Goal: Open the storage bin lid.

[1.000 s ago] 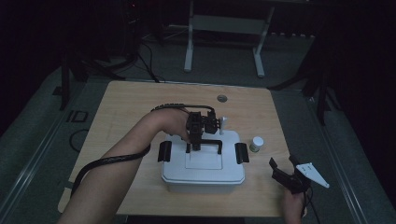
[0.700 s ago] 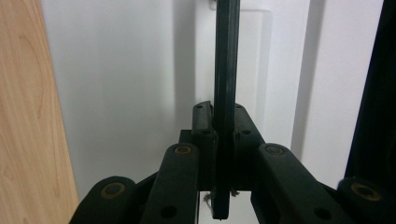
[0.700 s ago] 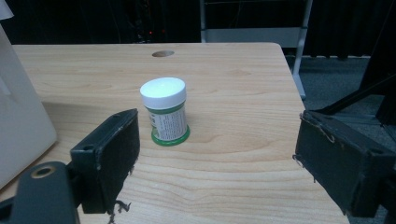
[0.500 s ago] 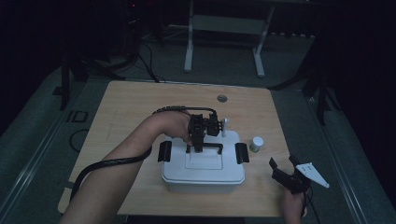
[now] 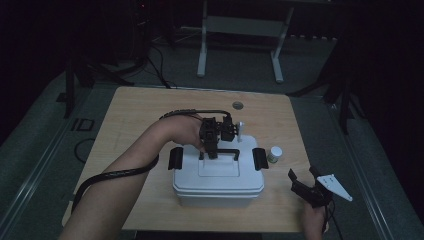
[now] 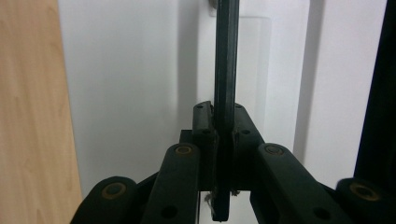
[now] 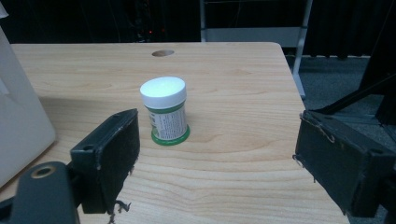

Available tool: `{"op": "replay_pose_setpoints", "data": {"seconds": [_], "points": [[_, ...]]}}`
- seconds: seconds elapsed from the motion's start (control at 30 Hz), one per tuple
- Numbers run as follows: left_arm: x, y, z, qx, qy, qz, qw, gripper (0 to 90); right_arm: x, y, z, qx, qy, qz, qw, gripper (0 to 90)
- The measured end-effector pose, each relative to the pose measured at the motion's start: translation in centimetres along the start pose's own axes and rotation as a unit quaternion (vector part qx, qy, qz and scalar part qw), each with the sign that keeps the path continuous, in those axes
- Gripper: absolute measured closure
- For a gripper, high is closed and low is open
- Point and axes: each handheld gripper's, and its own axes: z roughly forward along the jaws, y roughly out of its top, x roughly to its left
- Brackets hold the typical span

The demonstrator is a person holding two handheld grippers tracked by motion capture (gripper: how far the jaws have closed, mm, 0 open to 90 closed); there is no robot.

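Observation:
A white lidded box (image 5: 218, 177) with black side latches sits at the table's front middle. Its black carry handle (image 5: 226, 150) stands up from the lid, and my left gripper (image 5: 212, 150) is shut on that handle (image 6: 226, 74), the thin black bar pinched between the pads. A small jar with a white cap and green label (image 5: 275, 153) stands just right of the box (image 7: 18, 126). My right gripper (image 5: 305, 179) hovers open near the front right edge, and the jar (image 7: 164, 111) stands a short way ahead of its spread fingertips (image 7: 112, 154).
The wooden table (image 5: 135, 120) has a round cable hole (image 5: 237, 105) near its far edge. A small white upright object (image 5: 239, 131) stands behind the box. A metal frame leg (image 5: 202, 45) rises beyond the table. Dark floor surrounds it.
The left gripper on the handle has barely shifted, a touch to the right. The right gripper stays where it was.

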Motion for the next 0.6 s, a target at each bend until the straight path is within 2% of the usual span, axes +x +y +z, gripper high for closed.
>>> {"op": "replay_pose_setpoints", "data": {"seconds": [0.3,0.6], "points": [[-0.2,-1.3,-2.2,-0.006,0.020,-0.012,0.9997,83.7,0.0,0.0,0.0,0.000,0.000,-0.001,1.0000,13.7],[-0.5,-3.8,-4.0,-0.010,0.033,-0.029,0.9990,83.6,0.1,0.0,0.0,0.002,-0.002,-0.002,1.0000,13.7]]}}
